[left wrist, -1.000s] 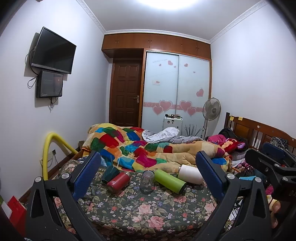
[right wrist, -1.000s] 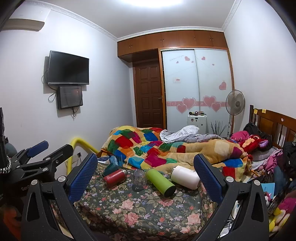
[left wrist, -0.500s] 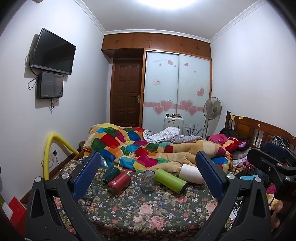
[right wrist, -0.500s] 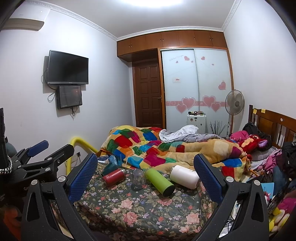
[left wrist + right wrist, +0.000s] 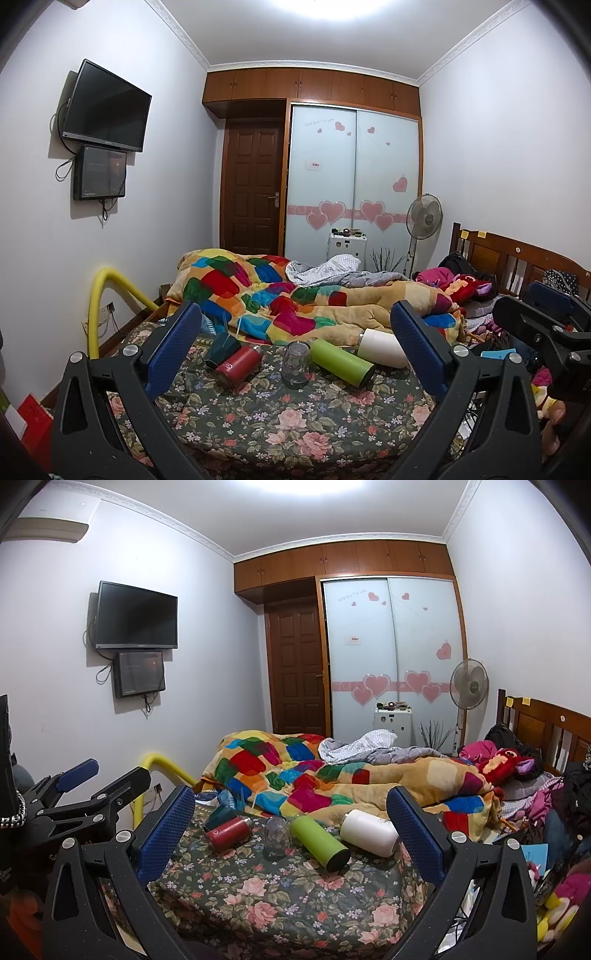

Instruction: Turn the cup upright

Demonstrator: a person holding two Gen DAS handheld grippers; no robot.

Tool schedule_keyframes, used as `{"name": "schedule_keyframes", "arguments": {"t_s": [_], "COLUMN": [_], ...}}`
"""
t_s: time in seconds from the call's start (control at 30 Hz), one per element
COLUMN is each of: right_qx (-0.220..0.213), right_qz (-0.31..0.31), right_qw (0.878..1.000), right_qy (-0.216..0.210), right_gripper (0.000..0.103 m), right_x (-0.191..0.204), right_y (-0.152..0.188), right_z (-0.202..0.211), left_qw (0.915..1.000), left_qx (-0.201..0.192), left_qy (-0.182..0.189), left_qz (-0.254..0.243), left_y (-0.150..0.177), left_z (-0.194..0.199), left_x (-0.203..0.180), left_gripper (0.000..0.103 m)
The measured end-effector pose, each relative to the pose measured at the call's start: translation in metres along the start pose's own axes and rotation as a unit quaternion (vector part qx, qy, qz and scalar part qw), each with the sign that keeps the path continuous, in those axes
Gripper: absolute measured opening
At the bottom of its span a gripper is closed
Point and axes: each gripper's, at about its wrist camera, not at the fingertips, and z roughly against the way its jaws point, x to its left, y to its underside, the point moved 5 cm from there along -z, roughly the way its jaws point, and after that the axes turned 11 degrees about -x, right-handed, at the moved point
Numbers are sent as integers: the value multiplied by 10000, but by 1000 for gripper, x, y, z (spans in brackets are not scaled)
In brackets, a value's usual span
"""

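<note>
Several cups lie on the floral bedspread (image 5: 280, 417): a dark teal cup (image 5: 222, 346), a red bottle (image 5: 239, 364), a green bottle (image 5: 341, 362) and a white bottle (image 5: 382, 352), all on their sides. A clear glass cup (image 5: 295, 363) stands among them, seemingly mouth down. My left gripper (image 5: 295, 354) is open and empty, well short of them. My right gripper (image 5: 290, 834) is open and empty, also short of the cups: red bottle (image 5: 229, 833), glass cup (image 5: 277, 836), green bottle (image 5: 319, 842), white bottle (image 5: 369, 830).
A patchwork quilt (image 5: 295, 295) is heaped behind the cups. A wooden headboard (image 5: 517, 258) and piled clothes and toys are at right. A yellow tube (image 5: 99, 295) stands at the bed's left. The other gripper shows at right in the left wrist view (image 5: 546, 332).
Both views have shifted slightly; the cups sit a little lower and nearer. No cup has moved, and both grippers stay open.
</note>
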Motion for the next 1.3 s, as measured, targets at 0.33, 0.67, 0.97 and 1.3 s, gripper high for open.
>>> {"name": "schedule_keyframes", "arguments": {"t_s": [0.33, 0.67, 0.97, 1.3], "right_qx": [4, 4, 141, 528], "right_qz": [6, 6, 4, -14], "right_qw": [10000, 10000, 9999, 9985], "right_qy": [0, 5, 6, 120], "right_gripper": [103, 103, 103, 103], "right_x": [1, 1, -3, -14], "right_y": [0, 1, 8, 28], "right_z": [0, 0, -10, -37], "left_qw": [10000, 10000, 10000, 9986], "left_qx": [-7, -37, 30, 513], "left_qy": [-5, -5, -13, -55], "left_qz": [1, 21, 4, 155], "left_y": [0, -1, 2, 31], "left_z": [0, -1, -6, -44], "left_x": [0, 1, 1, 15], "left_gripper": [103, 103, 103, 103]}}
